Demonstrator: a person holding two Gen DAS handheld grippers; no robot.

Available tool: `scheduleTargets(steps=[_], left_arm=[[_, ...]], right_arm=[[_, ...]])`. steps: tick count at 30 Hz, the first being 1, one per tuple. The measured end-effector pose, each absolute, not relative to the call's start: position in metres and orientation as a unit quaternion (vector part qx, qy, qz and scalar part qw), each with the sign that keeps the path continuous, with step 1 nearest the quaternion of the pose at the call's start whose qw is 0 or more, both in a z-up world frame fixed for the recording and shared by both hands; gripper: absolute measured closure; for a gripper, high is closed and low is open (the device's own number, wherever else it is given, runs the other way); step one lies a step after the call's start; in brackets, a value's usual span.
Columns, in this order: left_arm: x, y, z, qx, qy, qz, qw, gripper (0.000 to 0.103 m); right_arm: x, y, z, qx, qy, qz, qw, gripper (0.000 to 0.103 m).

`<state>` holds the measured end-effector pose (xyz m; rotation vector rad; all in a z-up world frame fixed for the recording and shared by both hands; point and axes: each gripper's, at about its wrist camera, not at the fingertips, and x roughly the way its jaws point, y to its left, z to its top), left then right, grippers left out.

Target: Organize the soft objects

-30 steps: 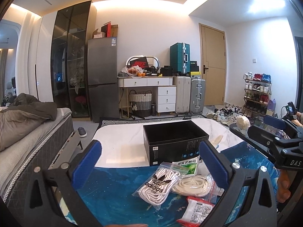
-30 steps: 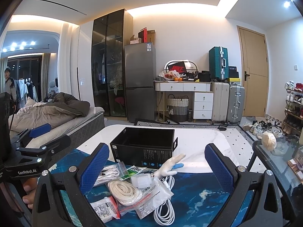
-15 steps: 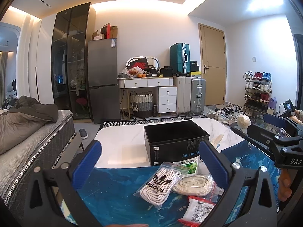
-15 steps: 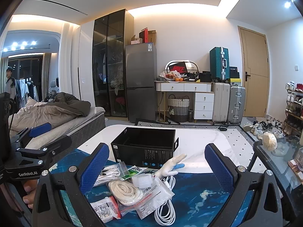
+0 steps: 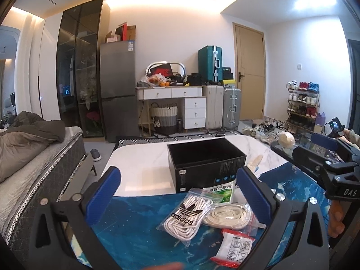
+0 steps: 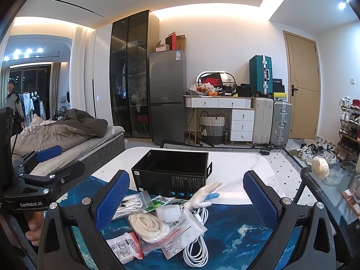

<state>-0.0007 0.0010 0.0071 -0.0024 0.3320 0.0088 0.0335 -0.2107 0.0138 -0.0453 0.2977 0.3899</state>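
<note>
An open black box point(image 5: 205, 162) point(image 6: 172, 173) stands on the table behind a heap of soft items on a blue mat point(image 5: 135, 227). The heap holds a bag of Adidas laces point(image 5: 187, 216), a bagged coil of cream rope point(image 5: 227, 216) point(image 6: 148, 226), a green sachet point(image 5: 221, 192), a red-edged white pouch point(image 5: 234, 248) point(image 6: 123, 248), a white cable point(image 6: 195, 247) and a white glove point(image 6: 202, 194). My left gripper point(image 5: 177, 193) is open above the heap's left side. My right gripper point(image 6: 185, 198) is open above the heap. Both are empty.
The white marble table point(image 5: 139, 171) extends beyond the mat. A bed point(image 5: 27, 157) lies to the left. A glass side table point(image 6: 333, 193) with a pale lump stands to the right. A fridge, drawers, suitcases and a shoe rack line the far wall.
Both views shifted only slightly; the left gripper drifted a little. Both grippers stay open and nothing on the table moved.
</note>
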Motion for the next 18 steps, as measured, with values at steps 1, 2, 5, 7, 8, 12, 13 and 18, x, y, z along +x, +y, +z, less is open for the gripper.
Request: scheduleTargets(steps=[1, 2, 5, 7, 8, 12, 13, 18], left_arm=[[-0.001, 0.002, 0.007, -0.005, 0.163, 0.010, 0.987, 0.000], [-0.002, 0.004, 0.007, -0.010, 0.160, 0.011, 0.987, 0.000], [-0.002, 0.005, 0.010, -0.012, 0.158, -0.001, 0.987, 0.000], [-0.002, 0.004, 0.013, -0.006, 0.150, 0.002, 0.989, 0.000], [-0.002, 0.004, 0.016, -0.004, 0.146, 0.002, 0.989, 0.000], [0.006, 0.005, 0.034, 0.002, 0.148, 0.015, 0.989, 0.000], [0.009, 0.007, 0.037, 0.000, 0.156, 0.018, 0.988, 0.000], [0.035, 0.016, 0.050, -0.027, 0.224, 0.003, 0.974, 0.000]], right_arm=[[0.033, -0.210, 0.013, -0.022, 0.147, 0.193, 0.970, 0.000], [0.033, -0.211, 0.013, -0.021, 0.147, 0.192, 0.970, 0.000], [0.033, -0.211, 0.013, -0.022, 0.146, 0.193, 0.970, 0.000], [0.033, -0.212, 0.014, -0.021, 0.144, 0.193, 0.970, 0.001], [0.033, -0.213, 0.015, -0.021, 0.143, 0.193, 0.970, 0.000], [0.035, -0.215, 0.023, -0.017, 0.134, 0.192, 0.972, 0.001], [0.036, -0.216, 0.027, -0.017, 0.131, 0.192, 0.972, 0.001], [0.047, -0.210, 0.044, -0.032, 0.145, 0.187, 0.971, 0.001]])
